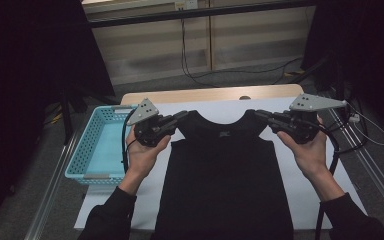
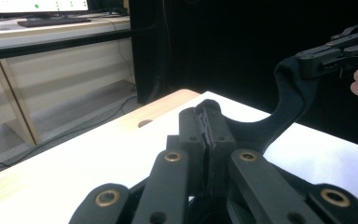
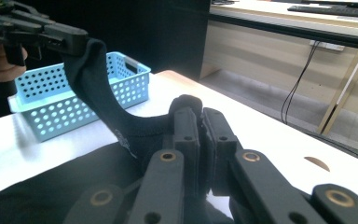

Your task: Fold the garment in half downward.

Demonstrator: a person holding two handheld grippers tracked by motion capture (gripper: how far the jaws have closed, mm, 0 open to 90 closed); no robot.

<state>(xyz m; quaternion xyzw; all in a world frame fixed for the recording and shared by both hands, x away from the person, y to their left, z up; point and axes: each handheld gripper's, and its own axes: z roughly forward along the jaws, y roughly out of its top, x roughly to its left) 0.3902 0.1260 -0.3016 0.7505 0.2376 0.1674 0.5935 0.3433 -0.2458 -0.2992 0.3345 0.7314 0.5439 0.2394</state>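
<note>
Jaws clamped on both sides: my left gripper (image 1: 179,118) and right gripper (image 1: 261,114) each pinch a shoulder strap of the black tank top (image 1: 227,185), lying flat just right of the blue basket (image 1: 92,150).

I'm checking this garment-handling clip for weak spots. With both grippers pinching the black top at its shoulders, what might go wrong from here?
The left gripper and right gripper each pinch only a thin edge of a shoulder strap of the black top, so a strap may slip free. The top's lower part lies on the table, so pulling could drag and wrinkle it. The blue basket sits close beside the left hand, which could bump it.
</note>
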